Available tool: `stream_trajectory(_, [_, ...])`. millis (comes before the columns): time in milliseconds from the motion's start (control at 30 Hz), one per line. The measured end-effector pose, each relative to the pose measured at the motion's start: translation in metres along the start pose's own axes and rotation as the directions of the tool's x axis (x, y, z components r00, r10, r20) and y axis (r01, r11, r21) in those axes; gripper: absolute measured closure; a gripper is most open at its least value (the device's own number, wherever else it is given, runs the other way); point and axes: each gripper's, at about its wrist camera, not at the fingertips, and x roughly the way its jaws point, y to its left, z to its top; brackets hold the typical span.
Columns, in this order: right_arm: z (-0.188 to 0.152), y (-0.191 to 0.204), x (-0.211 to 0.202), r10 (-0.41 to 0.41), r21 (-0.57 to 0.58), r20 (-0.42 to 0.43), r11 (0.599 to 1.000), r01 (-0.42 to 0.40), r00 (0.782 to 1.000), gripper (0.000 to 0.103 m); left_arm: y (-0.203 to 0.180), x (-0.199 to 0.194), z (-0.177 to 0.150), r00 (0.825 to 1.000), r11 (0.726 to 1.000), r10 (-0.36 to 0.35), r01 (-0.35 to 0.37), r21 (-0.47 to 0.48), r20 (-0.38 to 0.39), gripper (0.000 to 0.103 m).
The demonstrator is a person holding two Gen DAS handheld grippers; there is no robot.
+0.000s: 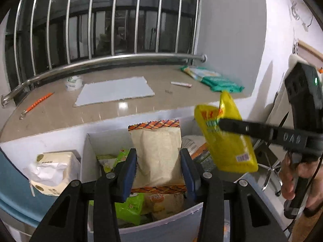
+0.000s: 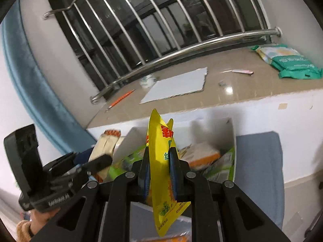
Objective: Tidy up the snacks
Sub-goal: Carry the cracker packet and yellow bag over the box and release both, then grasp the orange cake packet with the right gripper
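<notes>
The right claw point(image 2: 159, 173) pinches the flat yellow foil snack pouch point(image 2: 164, 173), long axis upright, above the white cardboard box point(image 2: 232, 141), while the left claw point(image 1: 158, 173) grips the beige paper bag point(image 1: 157, 155).

Snack packets crowd the white box point(image 1: 90, 153); the counter point(image 1: 60, 111) behind lies mostly bare around a grey sheet point(image 1: 115, 92).

Both hand-held grippers are black with blue finger pads point(image 1: 129, 173) and silver pivot screws point(image 2: 130, 174); a tan, perhaps knitted, cuff point(image 2: 23, 231) shows.
</notes>
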Motion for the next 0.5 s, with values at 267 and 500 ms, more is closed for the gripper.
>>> stream_trajectory(267, [0.010, -0.001, 0.002, -0.013, 0.022, 0.059, 1.000, 0.012, 0.998, 0.000, 0.004, 0.021, -0.018, 0.993, 0.998, 0.059, -0.056, 0.030, -0.097, 0.000])
stream_trajectory(500, [-0.002, 0.001, -0.016, -0.042, 0.010, 0.049, 0.999, 0.042, 0.998, 0.000, 0.006, -0.001, -0.029, 0.993, 0.996, 0.086, -0.083, 0.045, -0.082, 0.000])
